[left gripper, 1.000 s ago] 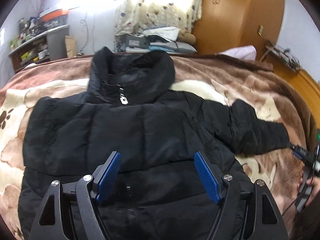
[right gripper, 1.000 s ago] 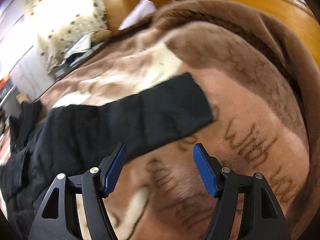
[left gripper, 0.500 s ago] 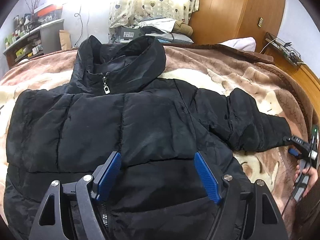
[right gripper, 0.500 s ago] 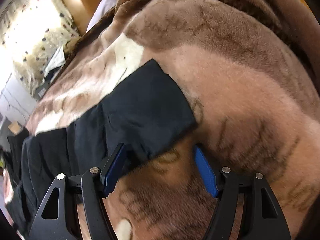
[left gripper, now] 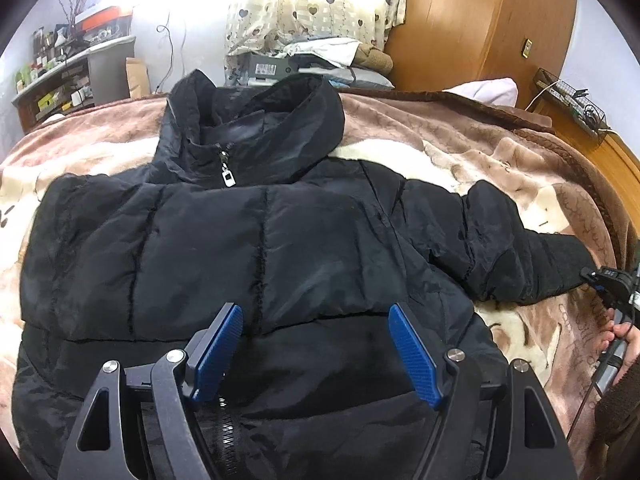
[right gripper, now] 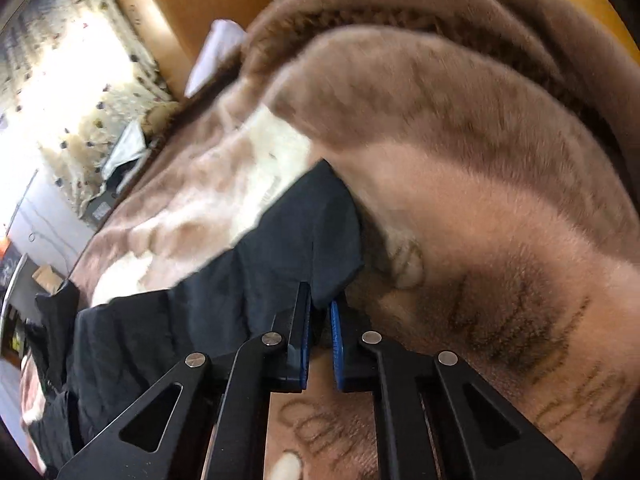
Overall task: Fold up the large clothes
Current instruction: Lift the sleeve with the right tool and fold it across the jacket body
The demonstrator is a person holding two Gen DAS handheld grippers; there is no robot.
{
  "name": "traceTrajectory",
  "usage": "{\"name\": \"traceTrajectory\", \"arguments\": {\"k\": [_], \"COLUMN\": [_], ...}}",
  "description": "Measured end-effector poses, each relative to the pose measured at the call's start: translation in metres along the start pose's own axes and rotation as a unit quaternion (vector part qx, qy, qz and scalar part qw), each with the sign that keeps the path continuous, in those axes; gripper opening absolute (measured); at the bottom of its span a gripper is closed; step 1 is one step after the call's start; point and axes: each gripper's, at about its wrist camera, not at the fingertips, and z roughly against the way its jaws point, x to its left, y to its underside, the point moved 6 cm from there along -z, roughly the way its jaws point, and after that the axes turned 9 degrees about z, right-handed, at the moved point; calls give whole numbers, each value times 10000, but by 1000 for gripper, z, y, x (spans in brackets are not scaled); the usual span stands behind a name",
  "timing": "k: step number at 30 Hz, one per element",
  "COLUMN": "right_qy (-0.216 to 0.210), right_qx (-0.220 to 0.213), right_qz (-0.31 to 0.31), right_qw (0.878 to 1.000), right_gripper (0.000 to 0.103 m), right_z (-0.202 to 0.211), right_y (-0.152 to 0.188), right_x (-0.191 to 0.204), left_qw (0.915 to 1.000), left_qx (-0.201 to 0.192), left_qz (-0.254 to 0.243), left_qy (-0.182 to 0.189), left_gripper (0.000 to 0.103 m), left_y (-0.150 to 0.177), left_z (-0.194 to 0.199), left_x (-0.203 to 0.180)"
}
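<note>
Clearly seen:
Jacket (left gripper: 248,248): black, spread on blanket (left gripper: 460,148); hem cut off.
Left gripper (left gripper: 316,344): wide, empty.
Right gripper (right gripper: 320,316): pinching sleeve cuff (right gripper: 320,232); contact blurred.

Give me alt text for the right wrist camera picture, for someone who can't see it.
The right gripper has its jaws shut on the cuff of a black jacket's sleeve, which lies across a brown and cream blanket on a bed. The blanket is bunched into a ridge beyond the cuff, and a bright curtained window shows at far left.
</note>
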Motion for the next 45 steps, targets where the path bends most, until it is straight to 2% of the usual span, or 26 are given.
{"name": "traceTrajectory", "arguments": {"k": [2,10,15,19,29,32,34,37,40,45], "right_qy": [-127,-1221,-2066,-2369,-3112,-3327,-3463,-3661,-3845,-4006], "right_qx": [-193,-806,-962,-972,-652,-564,-427,-183,71,562], "right_qz": [234,830,1470,2067,2705,2930,2989,3038,3083,3141], "right_qw": [9995,9857,9625,9443,9087,8946,8882,8794,8701,8589], "right_gripper": [8,8,8,8,8,8,8,8,8,8], "right_z": [17,90,132,151,165,167,165,158,149,130], "right_y": [-5,-15,-9,7,65,86,99,124,150,189], "right_x": [13,90,158,211,310,345,364,397,422,458], "left_qw": [10000,9996,9992,9982,9963,9956,9949,9923,9897,9871], "left_qx": [-21,-186,-290,-356,-642,-705,-822,-876,-1033,-1022], "left_qz": [45,204,247,445,573,601,546,867,968,1180], "left_qy": [20,99,131,179,-42,-109,-216,-108,-223,-341], "left_gripper": [75,75,75,75,75,75,75,75,75,76], "left_y": [-2,-8,-11,-14,-17,-19,-20,-21,-23,-24], "left_z": [5,31,47,57,80,86,93,99,105,103], "left_x": [3,15,26,41,79,90,97,113,131,161]}}
